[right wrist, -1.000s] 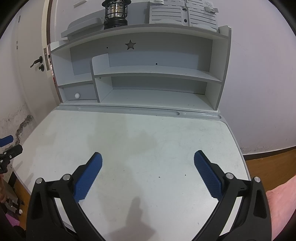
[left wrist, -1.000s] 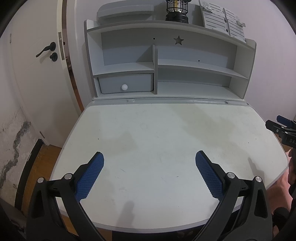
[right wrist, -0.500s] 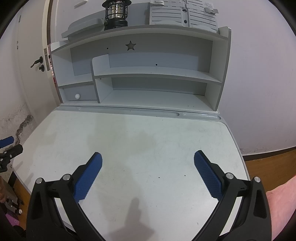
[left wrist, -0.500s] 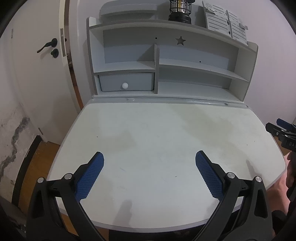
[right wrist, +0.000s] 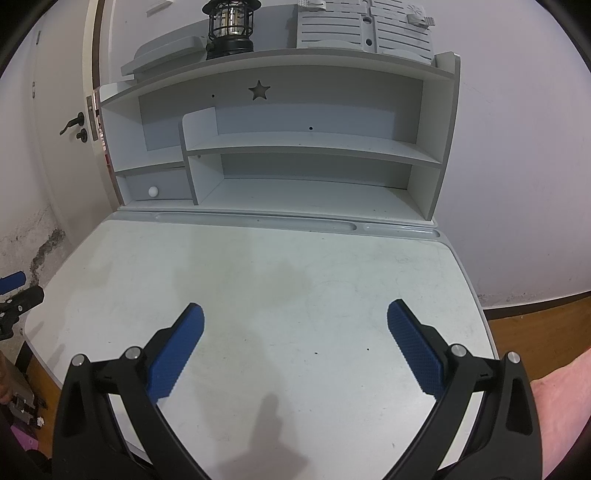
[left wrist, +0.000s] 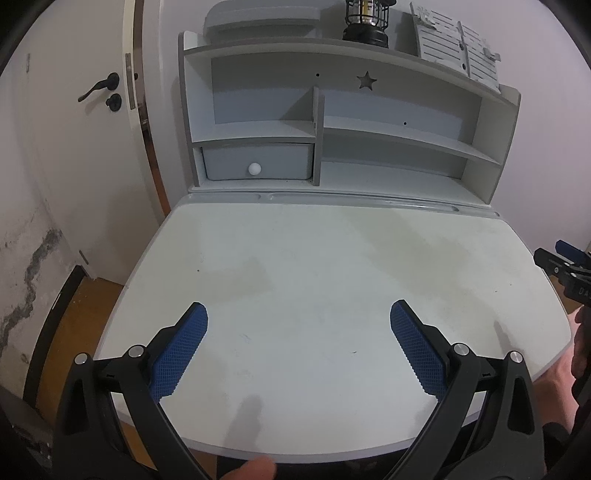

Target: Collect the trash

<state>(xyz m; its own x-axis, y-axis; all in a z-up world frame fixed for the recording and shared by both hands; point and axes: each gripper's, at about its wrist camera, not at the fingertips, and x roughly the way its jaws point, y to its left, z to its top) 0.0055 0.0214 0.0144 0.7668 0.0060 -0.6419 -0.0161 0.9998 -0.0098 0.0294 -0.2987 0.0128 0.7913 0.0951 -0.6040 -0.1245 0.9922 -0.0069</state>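
Observation:
No trash shows in either view. My left gripper (left wrist: 297,347) is open and empty, held above the near edge of the white desk top (left wrist: 314,266). My right gripper (right wrist: 295,345) is open and empty too, above the same desk top (right wrist: 277,273). The right gripper's tip shows at the right edge of the left wrist view (left wrist: 561,262). The left gripper's tip shows at the left edge of the right wrist view (right wrist: 18,291).
A grey shelf unit (left wrist: 332,125) with a small drawer (left wrist: 256,166) stands at the back of the desk. A black lantern (right wrist: 231,27) and grey slatted boards (right wrist: 365,31) sit on top. A door (left wrist: 66,110) is at left; wooden floor (right wrist: 539,310) at right.
The left wrist view has shifted slightly, showing more of the door and floor at left. The right gripper has barely moved. Both stay open.

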